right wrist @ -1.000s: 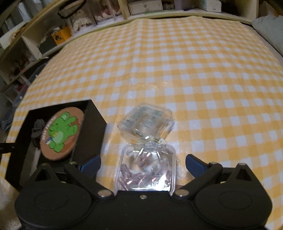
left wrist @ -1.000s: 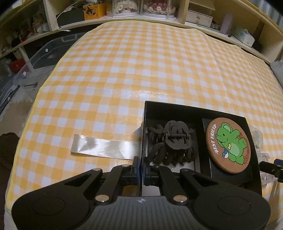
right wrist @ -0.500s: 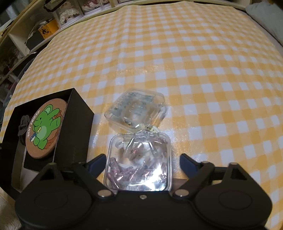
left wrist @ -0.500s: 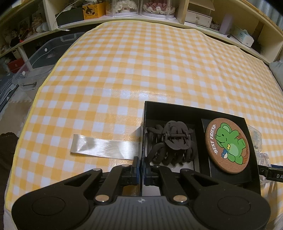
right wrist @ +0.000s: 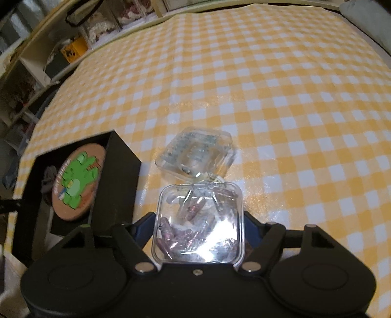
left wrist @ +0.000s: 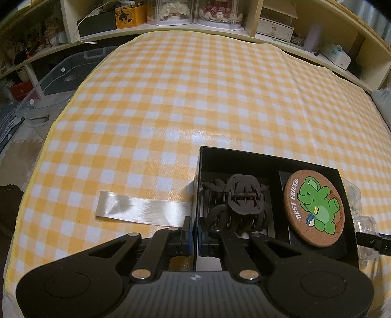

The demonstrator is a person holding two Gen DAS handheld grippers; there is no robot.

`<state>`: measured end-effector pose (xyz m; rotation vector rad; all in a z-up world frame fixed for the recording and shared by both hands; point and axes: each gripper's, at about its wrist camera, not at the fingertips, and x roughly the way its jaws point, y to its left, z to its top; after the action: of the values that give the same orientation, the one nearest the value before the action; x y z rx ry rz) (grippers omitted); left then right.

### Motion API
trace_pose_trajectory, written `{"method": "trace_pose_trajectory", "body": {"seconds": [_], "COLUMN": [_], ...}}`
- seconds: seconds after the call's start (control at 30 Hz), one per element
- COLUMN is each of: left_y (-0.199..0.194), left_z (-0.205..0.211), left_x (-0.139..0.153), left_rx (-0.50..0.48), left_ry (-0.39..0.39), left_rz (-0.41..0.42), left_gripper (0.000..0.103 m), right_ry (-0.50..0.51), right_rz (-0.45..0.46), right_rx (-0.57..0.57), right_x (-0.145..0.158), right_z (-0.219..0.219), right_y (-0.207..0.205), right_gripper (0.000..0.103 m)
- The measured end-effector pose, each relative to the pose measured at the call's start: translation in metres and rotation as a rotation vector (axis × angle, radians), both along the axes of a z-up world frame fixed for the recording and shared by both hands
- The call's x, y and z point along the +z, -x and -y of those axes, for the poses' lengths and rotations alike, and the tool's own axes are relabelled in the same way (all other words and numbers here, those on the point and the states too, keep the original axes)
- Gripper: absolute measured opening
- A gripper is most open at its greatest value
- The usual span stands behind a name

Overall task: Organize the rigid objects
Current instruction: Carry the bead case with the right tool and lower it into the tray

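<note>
A black open box (left wrist: 256,156) sits on the yellow checked table. It holds black hair claws (left wrist: 240,205) and a round cork coaster with a green bear (left wrist: 314,208). My left gripper (left wrist: 195,232) is shut on the box's near left wall. In the right wrist view the box (right wrist: 117,176) and coaster (right wrist: 77,186) lie at left. My right gripper (right wrist: 199,225) is shut on a clear plastic case of purple pieces (right wrist: 199,220), whose hinged lid (right wrist: 195,154) lies open beyond it.
A silvery ribbon strip (left wrist: 141,210) lies flat left of the box. Shelves with boxes and display cases (left wrist: 195,12) run along the table's far side. A clear storage tub (left wrist: 56,83) stands off the table's left edge.
My right gripper has closed in from open onto the clear case and shifted slightly. The left gripper stays shut on the box wall, with the view barely changed.
</note>
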<state>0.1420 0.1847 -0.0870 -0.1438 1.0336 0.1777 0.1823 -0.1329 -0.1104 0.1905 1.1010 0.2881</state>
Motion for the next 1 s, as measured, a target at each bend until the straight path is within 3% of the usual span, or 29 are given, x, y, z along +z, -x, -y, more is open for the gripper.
{"method": "trace_pose_trajectory", "body": {"seconds": [0.27, 0.47, 1.0], "left_y": [0.0, -0.001, 0.0], "left_z": [0.0, -0.001, -0.002], "left_x": [-0.001, -0.001, -0.001], "left_rx": [0.002, 0.0, 0.004], "left_ry": [0.005, 0.007, 0.021], "left_rz": [0.0, 0.0, -0.003], "left_gripper": [0.005, 0.005, 0.005], "right_ry": [-0.146, -0.224, -0.275], "right_rz": [0.07, 0.131, 0.042], "right_rx": [-0.03, 0.035, 0.101], "right_x": [0.043, 0.073, 0.048], "right_z": [0.011, -0.017, -0.126], "right_y": [0.023, 0.044, 0.062], "right_gripper": [0.076, 0.076, 0.076]}}
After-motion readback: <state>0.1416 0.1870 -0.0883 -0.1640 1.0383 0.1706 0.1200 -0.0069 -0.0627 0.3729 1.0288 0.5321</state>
